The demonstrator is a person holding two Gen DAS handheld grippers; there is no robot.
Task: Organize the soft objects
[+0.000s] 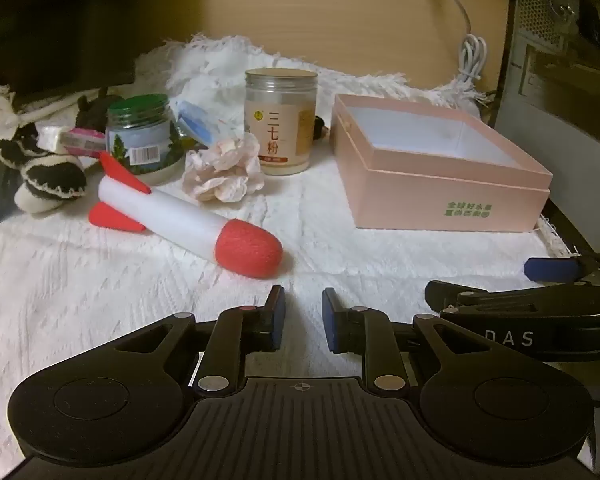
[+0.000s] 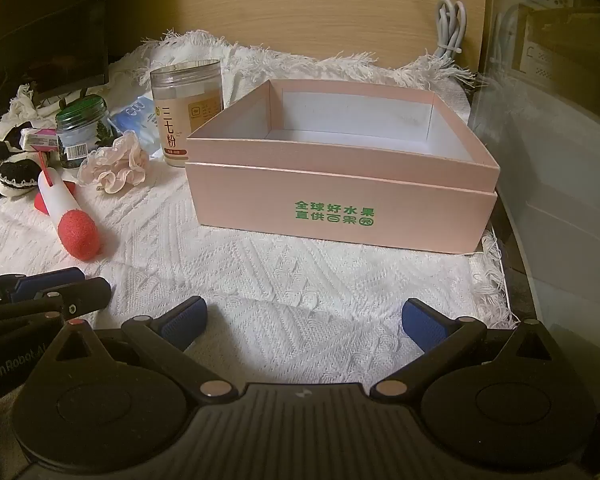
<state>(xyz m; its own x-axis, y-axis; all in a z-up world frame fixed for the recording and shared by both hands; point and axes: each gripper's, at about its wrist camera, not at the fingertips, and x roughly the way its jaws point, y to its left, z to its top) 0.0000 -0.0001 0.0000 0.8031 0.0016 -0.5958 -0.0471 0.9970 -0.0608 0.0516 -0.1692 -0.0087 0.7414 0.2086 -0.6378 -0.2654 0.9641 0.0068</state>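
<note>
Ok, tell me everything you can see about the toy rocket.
The toy rocket looks like foam: a white cylindrical body, a rounded red nose with a rough texture, and red tail fins. It lies on its side on the white blanket, nose toward the camera, with the pink scrunchie just behind it. Neither gripper touches it.

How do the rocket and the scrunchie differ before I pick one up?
The rocket is long, smooth, white with red nose and fins; the scrunchie is a pale pink, crumpled ruffle. The rocket lies nearer the left gripper; the scrunchie sits behind it, by the jars. Both rest on the white cloth, outside the box.
</note>
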